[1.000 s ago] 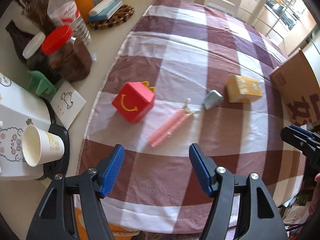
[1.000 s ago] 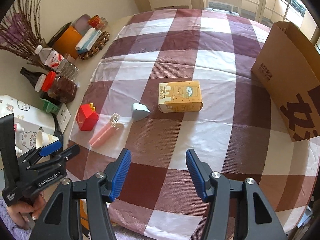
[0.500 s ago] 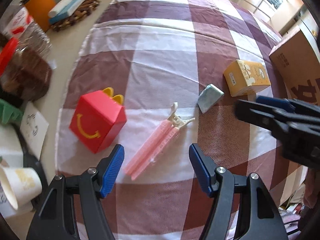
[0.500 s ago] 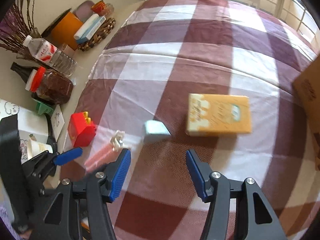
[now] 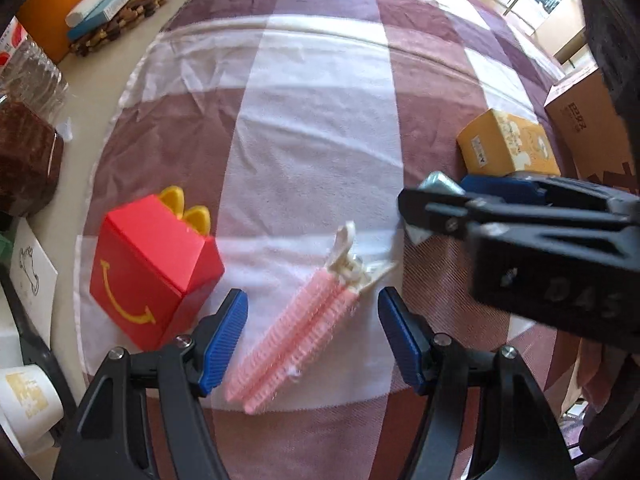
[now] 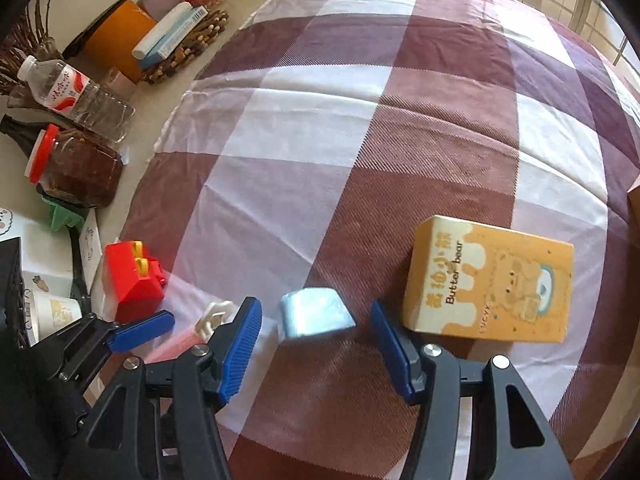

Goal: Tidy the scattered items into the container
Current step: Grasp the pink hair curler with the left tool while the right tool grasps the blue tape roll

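Left wrist view: left gripper point(image 5: 312, 336) with jaws apart, empty, poised over pink bristled hair clip with cream handle point(image 5: 298, 328), pads clear of it on both sides. Red cardboard meal box with yellow handles point(image 5: 148, 272) just beside. Right wrist view: right gripper point(image 6: 316, 356) likewise parted, empty, straddling small pale-blue wedge-shaped packet point(image 6: 316, 316) without pressing. Orange printed bear carton point(image 6: 488, 280) near, on checked maroon-and-white tablecloth point(image 6: 320, 140). Brown cardboard box point(image 5: 588, 116) at far right, presumably the container. Nothing visibly packed yet; all four items left to move, judging from the layout.
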A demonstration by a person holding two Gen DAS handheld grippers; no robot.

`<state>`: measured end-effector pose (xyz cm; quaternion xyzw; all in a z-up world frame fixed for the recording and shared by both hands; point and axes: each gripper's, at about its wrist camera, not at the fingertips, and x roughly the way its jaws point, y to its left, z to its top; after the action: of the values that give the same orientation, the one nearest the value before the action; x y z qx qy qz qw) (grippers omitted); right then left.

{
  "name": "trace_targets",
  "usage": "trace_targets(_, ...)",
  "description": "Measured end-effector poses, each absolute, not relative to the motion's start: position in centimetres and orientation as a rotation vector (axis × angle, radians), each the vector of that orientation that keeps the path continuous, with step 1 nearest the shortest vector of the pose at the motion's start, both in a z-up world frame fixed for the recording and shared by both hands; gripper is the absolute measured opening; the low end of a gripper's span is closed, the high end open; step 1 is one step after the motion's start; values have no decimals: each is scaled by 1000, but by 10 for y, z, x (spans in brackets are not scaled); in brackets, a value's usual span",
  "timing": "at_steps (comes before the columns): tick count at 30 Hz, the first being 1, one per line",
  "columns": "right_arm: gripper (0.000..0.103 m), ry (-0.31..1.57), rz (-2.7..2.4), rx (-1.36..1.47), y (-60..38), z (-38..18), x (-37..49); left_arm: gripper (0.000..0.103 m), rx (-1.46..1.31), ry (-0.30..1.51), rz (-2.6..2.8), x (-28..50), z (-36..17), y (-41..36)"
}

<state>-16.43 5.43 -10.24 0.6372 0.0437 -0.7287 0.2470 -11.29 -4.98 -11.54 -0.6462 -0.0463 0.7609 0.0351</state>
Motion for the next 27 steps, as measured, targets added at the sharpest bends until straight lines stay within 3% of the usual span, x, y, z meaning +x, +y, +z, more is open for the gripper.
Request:
trace_targets(6,59,159,-2006,1691,52,-104,-163,66,-1967,-90,2362,-113,-114,-43)
trace_targets(8,58,205,-2015,1669,50,-104,-159,58,-1959,-65,2386,-110,-113,-42)
trace_targets(10,44,260,-2034,1647,50,-103,-156,51,-1950,-63,2395,-106,-111,-44)
trace_targets(13,41,252,-2030,1646,56,-103,-156,38,-1944,-79,2402,-102,-109,-49)
trace_targets(27,39,225,-1982,1646,75,-88,-133,29,-1942,-164,2453,-85,-94,-51)
